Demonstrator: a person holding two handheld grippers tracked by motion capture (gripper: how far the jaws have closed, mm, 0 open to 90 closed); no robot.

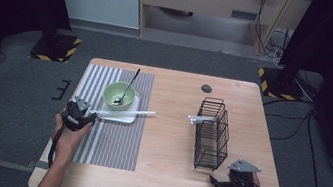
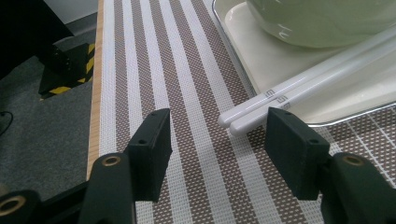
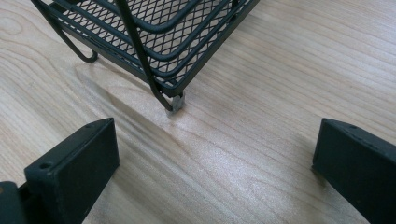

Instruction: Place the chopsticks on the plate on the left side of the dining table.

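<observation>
A pair of white chopsticks (image 1: 123,113) lies across a white square plate (image 1: 120,118) that carries a green bowl (image 1: 119,95) with a black spoon (image 1: 130,85) in it. My left gripper (image 1: 91,114) sits on the striped placemat (image 1: 111,140) at the chopsticks' near ends. In the left gripper view the left gripper (image 2: 219,117) is open, and the chopsticks (image 2: 299,86) end just ahead of the jaw tips, untouched. My right gripper (image 1: 216,181) rests by the near corner of a black wire rack (image 1: 212,136). The right gripper (image 3: 214,128) stands wide open over bare wood.
A second pair of white sticks (image 1: 201,119) pokes out of the rack's left side. The rack's corner foot (image 3: 175,105) stands just ahead of the right jaws. A round grommet (image 1: 206,88) sits at the table's far edge. The placemat's left edge runs close to the table edge (image 2: 96,84).
</observation>
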